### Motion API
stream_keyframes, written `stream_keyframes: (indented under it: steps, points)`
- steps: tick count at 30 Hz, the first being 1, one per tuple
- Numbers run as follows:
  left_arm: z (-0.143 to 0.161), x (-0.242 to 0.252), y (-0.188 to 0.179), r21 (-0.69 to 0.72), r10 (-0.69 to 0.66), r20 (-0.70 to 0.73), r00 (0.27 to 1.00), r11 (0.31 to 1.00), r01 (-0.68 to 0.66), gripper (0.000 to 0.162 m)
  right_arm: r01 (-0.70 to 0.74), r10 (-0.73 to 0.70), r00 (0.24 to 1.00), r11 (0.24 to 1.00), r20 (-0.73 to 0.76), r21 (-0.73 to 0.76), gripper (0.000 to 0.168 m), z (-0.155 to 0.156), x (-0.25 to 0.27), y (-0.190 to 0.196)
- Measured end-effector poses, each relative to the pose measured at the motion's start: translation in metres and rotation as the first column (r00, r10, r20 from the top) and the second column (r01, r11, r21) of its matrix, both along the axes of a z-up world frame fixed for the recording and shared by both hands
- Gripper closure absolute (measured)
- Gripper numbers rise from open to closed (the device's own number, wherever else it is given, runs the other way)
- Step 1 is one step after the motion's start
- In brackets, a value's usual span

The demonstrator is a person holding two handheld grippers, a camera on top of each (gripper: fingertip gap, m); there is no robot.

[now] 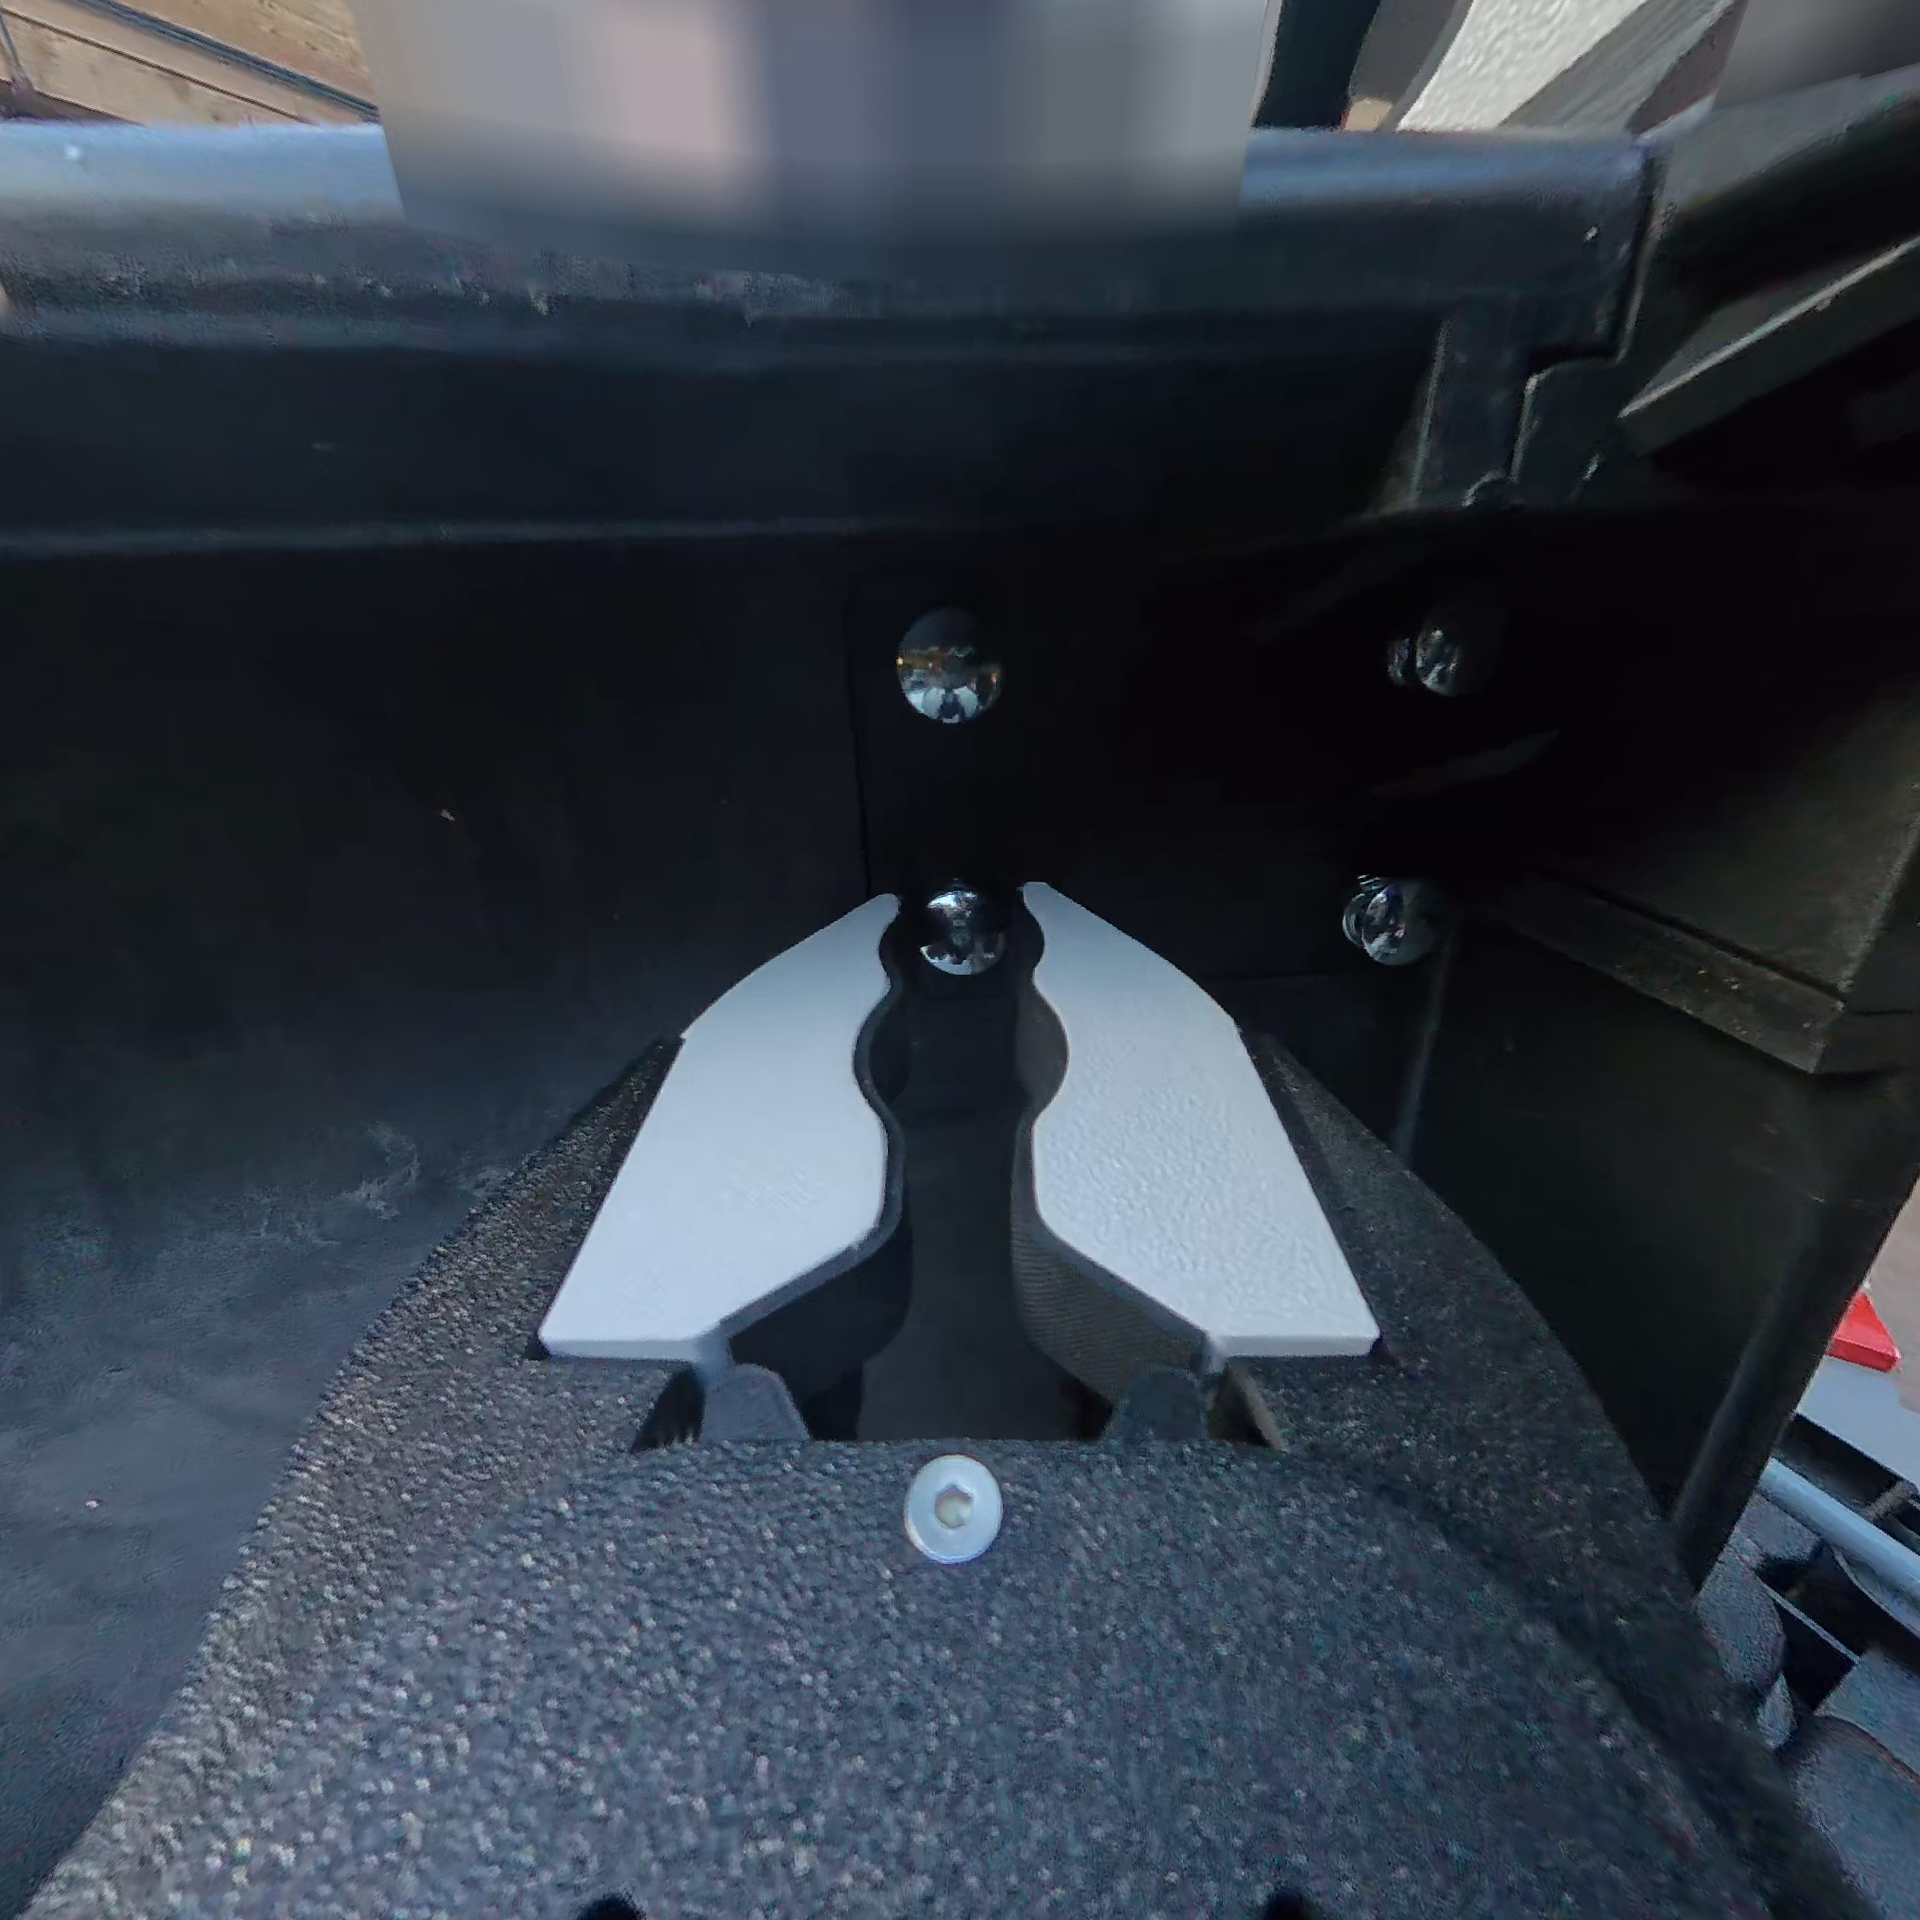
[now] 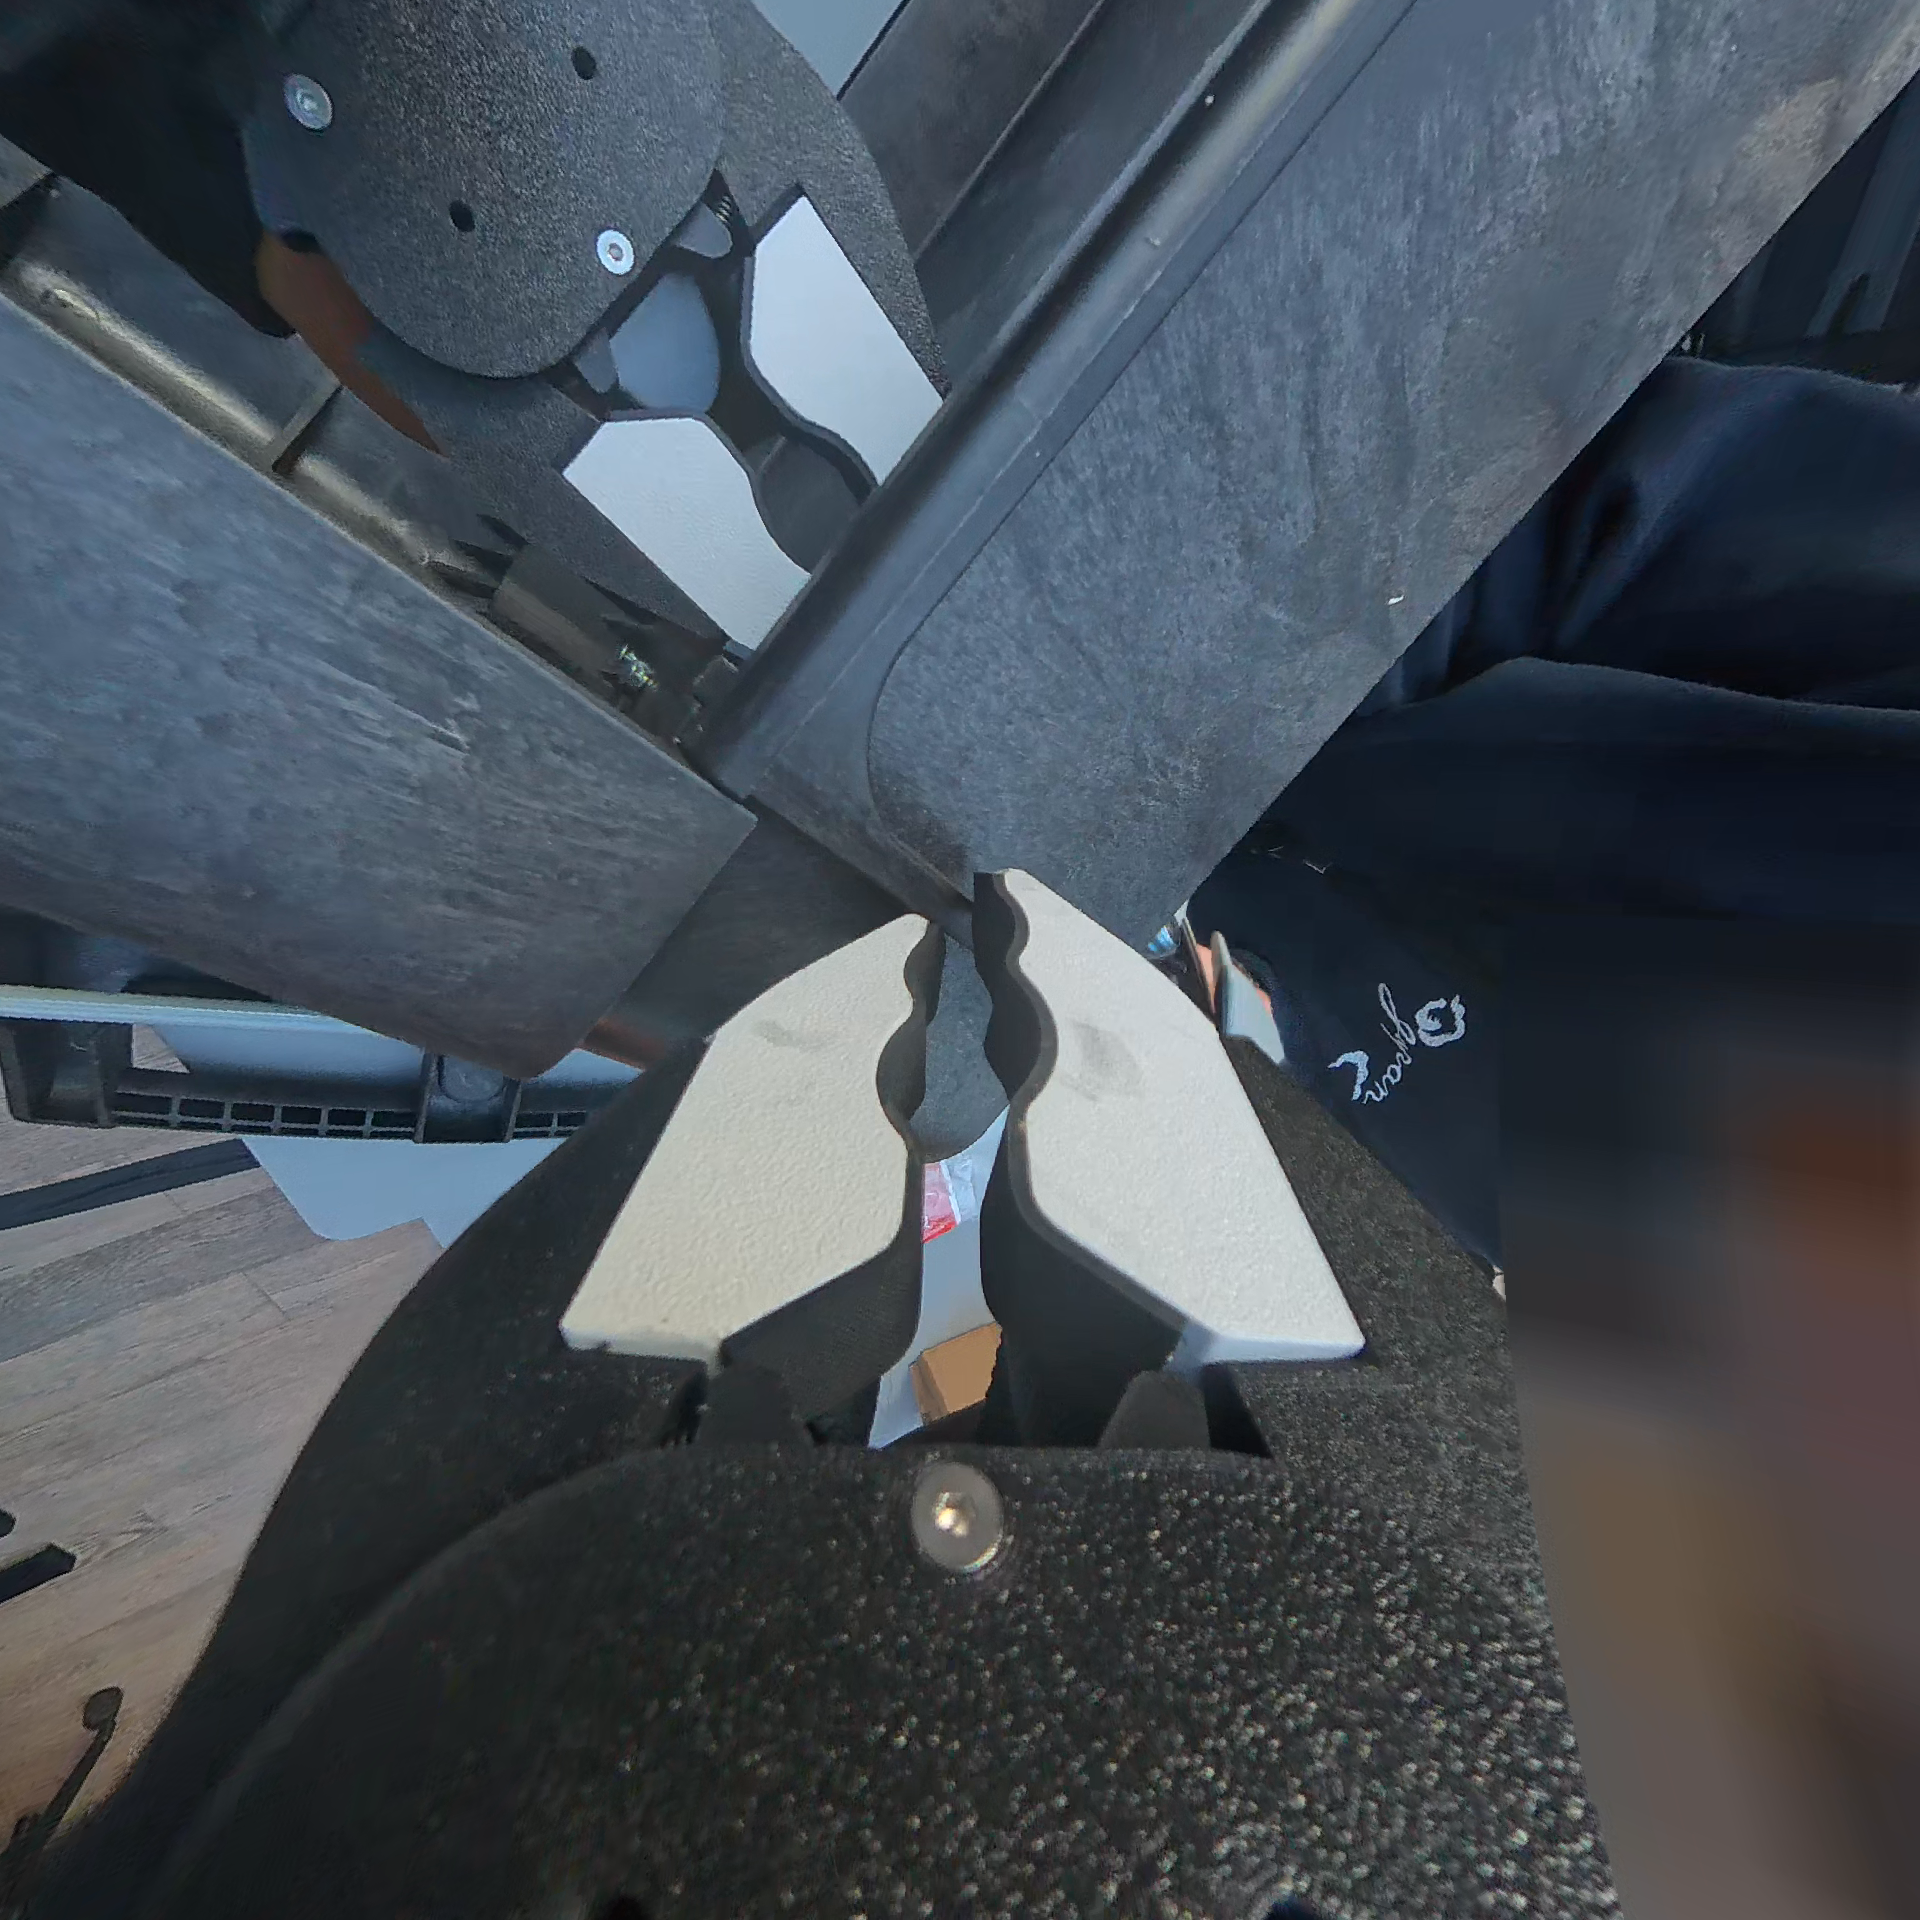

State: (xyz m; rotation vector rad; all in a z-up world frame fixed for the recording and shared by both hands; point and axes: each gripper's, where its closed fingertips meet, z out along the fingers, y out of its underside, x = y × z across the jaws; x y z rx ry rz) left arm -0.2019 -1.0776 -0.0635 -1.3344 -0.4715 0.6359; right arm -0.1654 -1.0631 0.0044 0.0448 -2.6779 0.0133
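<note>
Left gripper [image 1: 961,914]: fingertips set around a shiny screw head [image 1: 962,928] on a dark panel [image 1: 416,831]; whether they pinch it, I cannot tell.
Right gripper [image 2: 961,909]: clenched on the rounded corner of a black board [image 2: 1299,468].
Hidden: the panel's upper edge lies behind blur.
</note>
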Motion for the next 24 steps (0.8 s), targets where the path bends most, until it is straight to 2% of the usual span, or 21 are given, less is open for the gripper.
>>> stream_keyframes:
  steps: [9, 15, 19, 24]
  points:
    - [0.0005, 0.0003, 0.0002, 0.045, -0.003, -0.003, 1.000, 0.999, 0.003, 0.146, -0.006, 0.004, 1.000, 0.997, 0.029, 0.081, 0.160, -0.0006, 0.0009, 0.0000]
    - [0.0006, 0.0015, 0.0004, 0.035, 0.003, -0.022, 1.000, 0.999, -0.003, 0.145, 0.002, -0.004, 1.000, 0.997, 0.023, 0.078, 0.161, -0.0004, 0.0017, -0.0011]
    - [0.0008, 0.0021, 0.0005, 0.102, -0.069, -0.001, 0.998, 0.992, 0.069, 0.145, 0.009, -0.010, 1.000, 0.997, 0.017, 0.080, 0.159, -0.0004, 0.0011, -0.0010]
    - [0.0009, 0.0033, 0.0001, 0.141, -0.084, -0.010, 0.996, 0.986, 0.085, 0.146, 0.008, -0.009, 1.000, 0.997, 0.017, 0.078, 0.159, -0.0004, 0.0009, -0.0007]
